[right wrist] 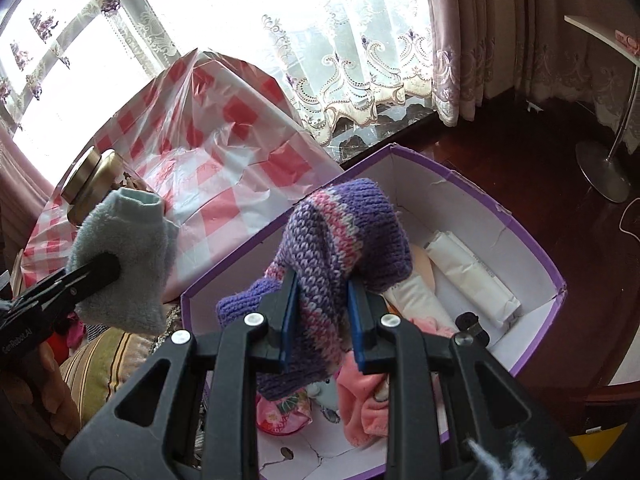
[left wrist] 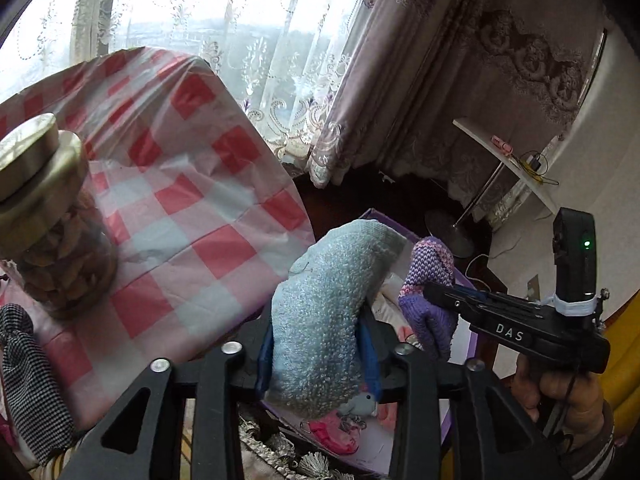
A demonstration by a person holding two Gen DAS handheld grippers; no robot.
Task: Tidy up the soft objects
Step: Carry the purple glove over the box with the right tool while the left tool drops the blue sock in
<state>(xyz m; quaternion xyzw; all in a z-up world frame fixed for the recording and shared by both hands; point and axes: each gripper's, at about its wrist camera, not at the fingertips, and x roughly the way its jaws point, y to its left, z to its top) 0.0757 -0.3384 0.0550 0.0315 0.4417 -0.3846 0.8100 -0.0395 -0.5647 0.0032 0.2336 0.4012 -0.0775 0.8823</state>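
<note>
My left gripper (left wrist: 320, 344) is shut on a fluffy light-blue sock (left wrist: 324, 300), held up above the near end of a purple cardboard box (right wrist: 440, 172). It also shows in the right wrist view (right wrist: 124, 264). My right gripper (right wrist: 322, 312) is shut on a purple, pink and white knitted piece (right wrist: 336, 248), held over the box. In the left wrist view that knit (left wrist: 430, 284) hangs from the right gripper (left wrist: 440, 294) just right of the blue sock. Pink soft items (right wrist: 360, 400) and white packets (right wrist: 472, 276) lie in the box.
A red-and-white checked cloth (left wrist: 180, 220) covers the table to the left, with a glass jar with a gold lid (left wrist: 52, 220) on it. A checked black-and-white fabric (left wrist: 28, 380) lies at far left. Dark wood floor, curtains and a lamp stand (right wrist: 604, 168) are beyond the box.
</note>
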